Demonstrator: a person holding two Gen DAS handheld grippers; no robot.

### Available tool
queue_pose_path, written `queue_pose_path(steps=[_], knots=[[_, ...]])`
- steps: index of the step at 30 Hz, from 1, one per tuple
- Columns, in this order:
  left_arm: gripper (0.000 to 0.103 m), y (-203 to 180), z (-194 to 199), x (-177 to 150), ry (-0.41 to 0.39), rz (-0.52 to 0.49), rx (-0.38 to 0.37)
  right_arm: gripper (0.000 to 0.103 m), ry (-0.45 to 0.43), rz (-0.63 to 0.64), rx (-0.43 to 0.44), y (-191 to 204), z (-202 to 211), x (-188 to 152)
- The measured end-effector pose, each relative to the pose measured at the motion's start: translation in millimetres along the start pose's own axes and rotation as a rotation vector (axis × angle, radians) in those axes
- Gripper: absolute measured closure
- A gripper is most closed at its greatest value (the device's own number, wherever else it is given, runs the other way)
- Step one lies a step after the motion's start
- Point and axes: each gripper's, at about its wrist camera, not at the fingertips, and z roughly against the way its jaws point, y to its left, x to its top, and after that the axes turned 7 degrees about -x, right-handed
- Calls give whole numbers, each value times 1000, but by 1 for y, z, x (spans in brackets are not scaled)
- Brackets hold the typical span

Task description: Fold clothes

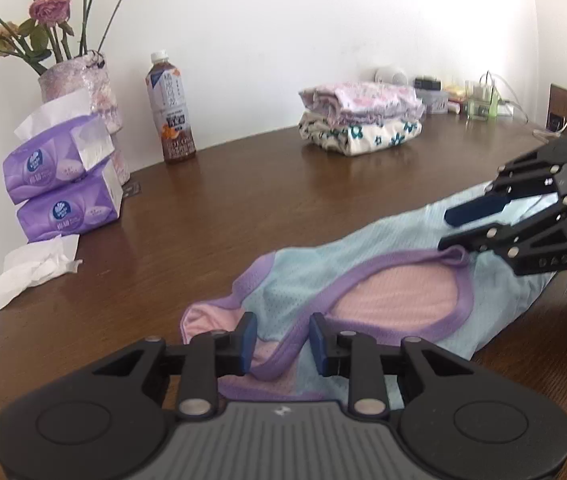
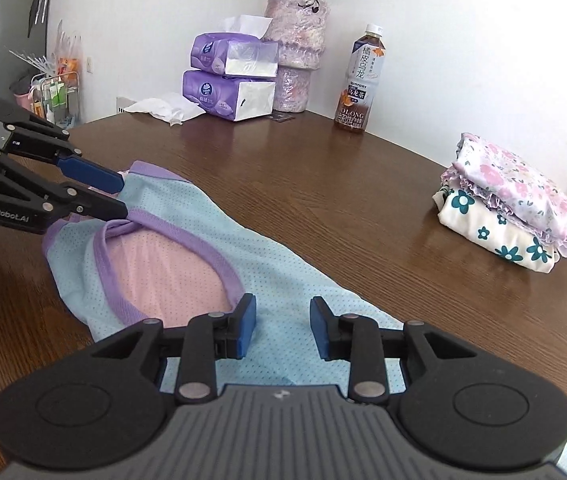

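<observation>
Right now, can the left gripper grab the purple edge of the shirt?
Probably yes. The left gripper is open, with the shirt's purple edge lying between its fingers and nothing in the way.

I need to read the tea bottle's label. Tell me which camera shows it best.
The right wrist view: the tea bottle stands upright and sharp, its label facing the camera. The left wrist view shows the same bottle leaning from fisheye distortion, its print blurrier.

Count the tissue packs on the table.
2: upper tissue pack, open, stacked on the lower tissue pack, both beside the vase near the wall. None seem hidden.
</observation>
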Motion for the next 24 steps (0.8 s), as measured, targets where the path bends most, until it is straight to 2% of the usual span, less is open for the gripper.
queue_pose_path(steps=[4, 6, 7, 8, 9, 10, 11, 15, 17, 19, 23, 24], knots=[[76, 1, 3, -2, -19, 12, 9, 73, -27, -37, -2, -2, 3, -4], [74, -3, 14, -1, -74, 34, 12, 72, -49, -88, 8, -6, 6, -6], [64, -5, 19, 0, -101, 45, 13, 72, -73, -127, 22, -10, 11, -7], [48, -7, 25, 1, -128, 57, 15, 69, -99, -154, 31, -12, 17, -8], [41, -10, 30, 2, -157, 71, 21, 66, -118, -164, 28, -14, 24, -7], [27, -13, 35, 3, -182, 88, 22, 58, -130, -170, 15, -14, 30, -7], [21, -16, 39, 3, -205, 105, 23, 53, -137, -173, -6, -13, 36, -8], [16, -29, 43, -1, -233, 167, -8, 37, -136, -209, -39, -15, 52, -14], [14, -36, 42, -4, -223, 190, -14, 24, -126, -229, -63, -19, 58, -20], [13, -44, 41, -7, -211, 208, -26, 20, -114, -256, -89, -24, 63, -25], [11, -56, 41, -11, -201, 228, -38, 0, -71, -354, -134, -44, 72, -42], [11, -59, 40, -12, -198, 233, -40, 1, -64, -375, -144, -48, 76, -47]])
